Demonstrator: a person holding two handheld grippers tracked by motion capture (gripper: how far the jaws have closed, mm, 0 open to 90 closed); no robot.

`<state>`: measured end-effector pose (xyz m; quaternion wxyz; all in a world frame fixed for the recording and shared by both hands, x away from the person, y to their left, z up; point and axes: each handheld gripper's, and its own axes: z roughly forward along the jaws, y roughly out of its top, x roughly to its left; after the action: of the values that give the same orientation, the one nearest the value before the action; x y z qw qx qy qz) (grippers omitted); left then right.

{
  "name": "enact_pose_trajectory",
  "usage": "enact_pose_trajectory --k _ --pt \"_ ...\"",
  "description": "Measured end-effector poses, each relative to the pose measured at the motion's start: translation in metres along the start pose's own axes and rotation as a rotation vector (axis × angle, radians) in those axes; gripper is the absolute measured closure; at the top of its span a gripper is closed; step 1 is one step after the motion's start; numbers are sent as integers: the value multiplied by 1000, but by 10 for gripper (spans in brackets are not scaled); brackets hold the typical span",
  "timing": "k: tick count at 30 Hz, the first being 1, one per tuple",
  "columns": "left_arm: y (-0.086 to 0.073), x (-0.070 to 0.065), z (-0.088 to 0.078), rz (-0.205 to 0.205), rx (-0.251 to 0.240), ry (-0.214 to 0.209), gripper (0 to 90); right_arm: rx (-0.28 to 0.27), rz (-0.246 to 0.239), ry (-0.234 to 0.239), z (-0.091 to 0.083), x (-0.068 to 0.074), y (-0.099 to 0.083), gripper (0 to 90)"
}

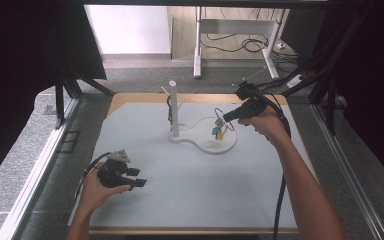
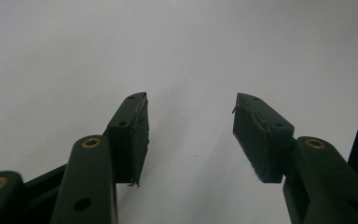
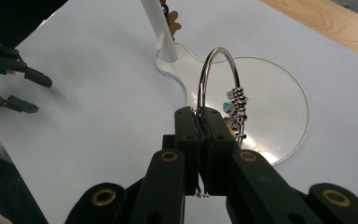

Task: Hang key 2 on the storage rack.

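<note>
With my right gripper point(image 3: 198, 116) clamped on the metal key ring point(image 3: 218, 77), lifted over the round white base point(image 1: 227, 146) near the stand's post point(image 1: 173, 107), and my left gripper point(image 1: 141, 178) open and empty, I judge the next move is hanging the ring on 1 peg.

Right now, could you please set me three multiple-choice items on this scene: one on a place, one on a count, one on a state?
1. Where does the white post stand?
A. on the white base
B. on the floor
C. in the left gripper

2. How many grippers pinch the metal ring?
A. none
B. one
C. two

3. How are the left gripper's jaws?
A. shut on the ring
B. shut on nothing
C. open

Answers: 1 A, the post rises from the base; 2 B, the right gripper alone clamps it; 3 C, a bare gap shows between them.
</note>
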<state>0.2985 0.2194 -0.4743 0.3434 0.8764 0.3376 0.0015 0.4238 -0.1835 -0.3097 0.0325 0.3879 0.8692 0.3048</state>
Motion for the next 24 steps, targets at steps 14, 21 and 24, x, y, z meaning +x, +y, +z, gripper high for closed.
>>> enact_pose_trajectory --k 14,21,24 --pt "0 0 -1 0 -10 -2 460 7 6 -6 4 0 18 869" --pt "0 0 -1 -1 -10 -4 460 13 2 -7 9 1 26 869" --pt "0 0 -1 0 -7 -7 460 13 0 -6 11 2 31 869"
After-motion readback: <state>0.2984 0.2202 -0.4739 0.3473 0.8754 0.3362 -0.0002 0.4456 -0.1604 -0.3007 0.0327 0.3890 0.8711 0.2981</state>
